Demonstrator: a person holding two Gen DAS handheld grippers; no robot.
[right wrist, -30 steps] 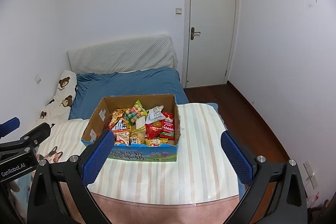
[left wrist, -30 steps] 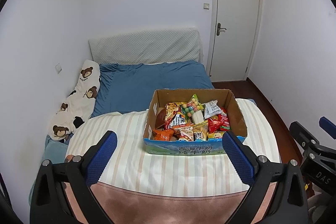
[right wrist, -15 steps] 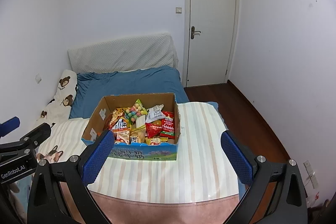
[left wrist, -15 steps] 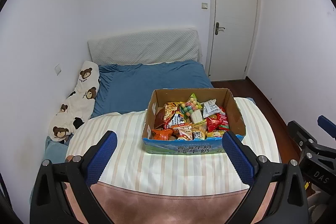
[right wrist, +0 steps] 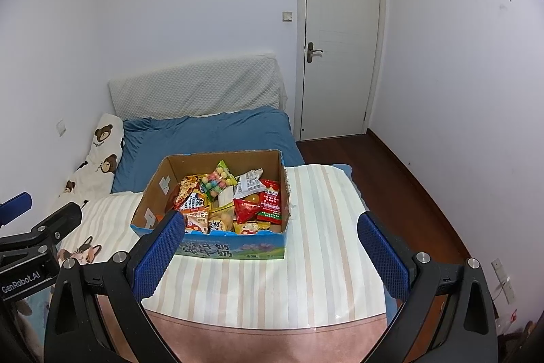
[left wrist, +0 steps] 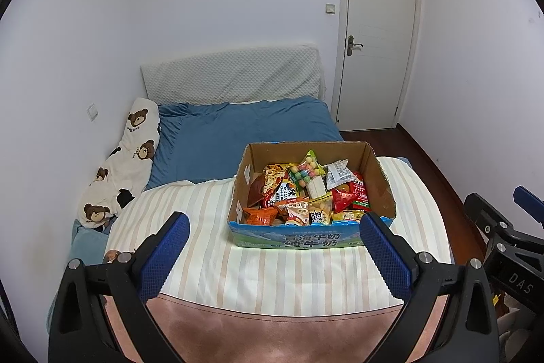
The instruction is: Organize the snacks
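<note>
An open cardboard box (left wrist: pixel 380 179) with a blue printed front holds several snack packets (left wrist: pixel 306 196) piled together. It stands on a striped cloth (left wrist: pixel 272 274) on the near surface. It also shows in the right wrist view (right wrist: pixel 284 189) with the snacks (right wrist: pixel 234 203) inside. My left gripper (left wrist: pixel 273 256) is open and empty, held back from the box front. My right gripper (right wrist: pixel 270 256) is open and empty, also short of the box. Each gripper shows at the edge of the other's view.
A bed with a blue sheet (left wrist: pixel 244 131) lies behind the box, with a bear-print pillow (left wrist: pixel 125 165) at its left. A white door (left wrist: pixel 377 36) is shut at the back right. Dark wood floor (right wrist: pixel 401 189) runs along the right.
Both views have shifted only slightly; the box sits a little lower and nearer in the right wrist view. Both grippers stay open and empty.
</note>
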